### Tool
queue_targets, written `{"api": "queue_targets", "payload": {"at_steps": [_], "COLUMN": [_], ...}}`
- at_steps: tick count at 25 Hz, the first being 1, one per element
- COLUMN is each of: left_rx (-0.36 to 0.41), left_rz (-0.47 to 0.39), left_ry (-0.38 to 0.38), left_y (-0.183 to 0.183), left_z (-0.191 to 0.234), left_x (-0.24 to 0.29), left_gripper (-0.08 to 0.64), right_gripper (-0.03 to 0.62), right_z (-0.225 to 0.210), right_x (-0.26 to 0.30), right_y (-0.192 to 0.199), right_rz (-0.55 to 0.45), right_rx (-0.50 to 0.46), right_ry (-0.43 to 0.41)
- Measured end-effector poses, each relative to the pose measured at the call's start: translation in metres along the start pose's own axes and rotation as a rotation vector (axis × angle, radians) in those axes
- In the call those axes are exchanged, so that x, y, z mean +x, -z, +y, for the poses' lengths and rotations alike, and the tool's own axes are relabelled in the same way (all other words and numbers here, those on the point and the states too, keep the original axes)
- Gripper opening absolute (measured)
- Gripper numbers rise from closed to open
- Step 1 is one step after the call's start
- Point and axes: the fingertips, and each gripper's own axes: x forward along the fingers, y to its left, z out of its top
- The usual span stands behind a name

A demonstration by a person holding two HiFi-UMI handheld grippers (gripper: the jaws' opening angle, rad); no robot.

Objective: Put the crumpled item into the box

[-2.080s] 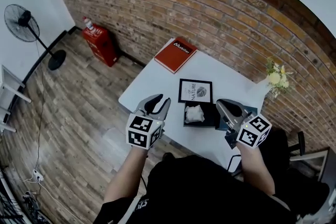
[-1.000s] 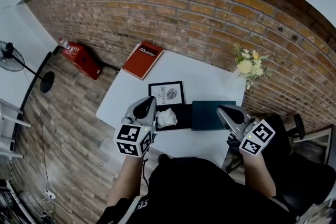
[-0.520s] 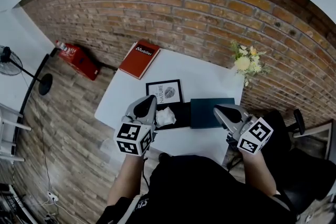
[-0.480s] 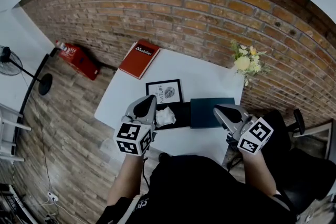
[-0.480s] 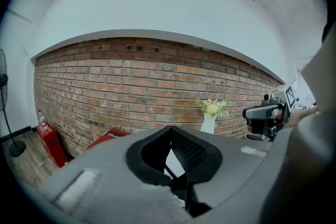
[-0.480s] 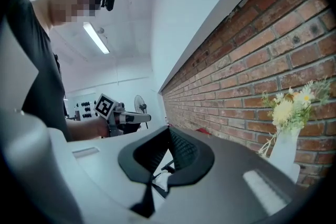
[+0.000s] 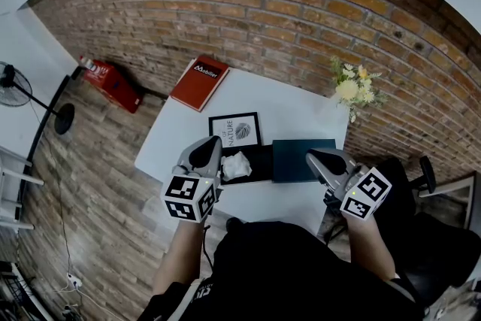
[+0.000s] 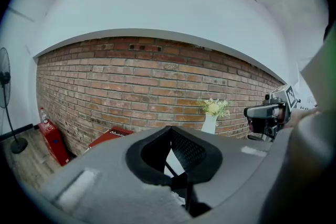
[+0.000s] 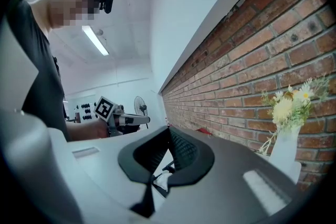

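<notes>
On the white table point(image 7: 301, 113), a crumpled white item point(image 7: 236, 165) lies in the left end of an open black box point(image 7: 260, 164). A dark teal lid point(image 7: 303, 160) lies flat just right of the box. My left gripper point(image 7: 212, 142) hovers at the box's left end beside the crumpled item, jaws shut and holding nothing. In the left gripper view the left gripper point(image 8: 170, 128) shows its tips meeting. My right gripper point(image 7: 310, 156) hangs over the lid's near right part, also shut and holding nothing. The right gripper point(image 9: 169, 130) has its tips together in its own view.
A framed print point(image 7: 235, 130) lies behind the box and a red book point(image 7: 199, 81) at the table's far left corner. A vase of flowers point(image 7: 352, 92) stands at the far right by the brick wall. A red case point(image 7: 110, 83) and a fan point(image 7: 15, 79) stand on the floor at left.
Since the earliest frame the head view has swung, bringing the lid and the vase into fuller view, and the left jaws have come together. In the last half second nothing has visibly moved.
</notes>
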Motion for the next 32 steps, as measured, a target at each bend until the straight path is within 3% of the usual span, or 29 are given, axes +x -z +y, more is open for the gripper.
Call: {"api": "queue_targets", "payload": {"at_steps": [19, 26, 32], "left_rx": [-0.004, -0.005, -0.007], "left_rz": [0.007, 0.009, 0.008], "left_ry": [-0.017, -0.014, -0.01], "left_y": [0.007, 0.006, 0.007], "left_z": [-0.002, -0.003, -0.006], "left_x": [-0.009, -0.01, -0.01], "left_gripper": [0.005, 0.005, 0.005], "right_gripper": [0.0, -0.002, -0.002], "right_z": [0.002, 0.01, 0.008], "right_x": [-0.001, 0.0, -0.003], "right_y": [0.004, 0.005, 0.007], "right_rz": [0.003, 0.03, 0.038], "right_rx": [0.019, -0.055, -0.061], "right_ry": [-0.017, -0.028, -0.019]}}
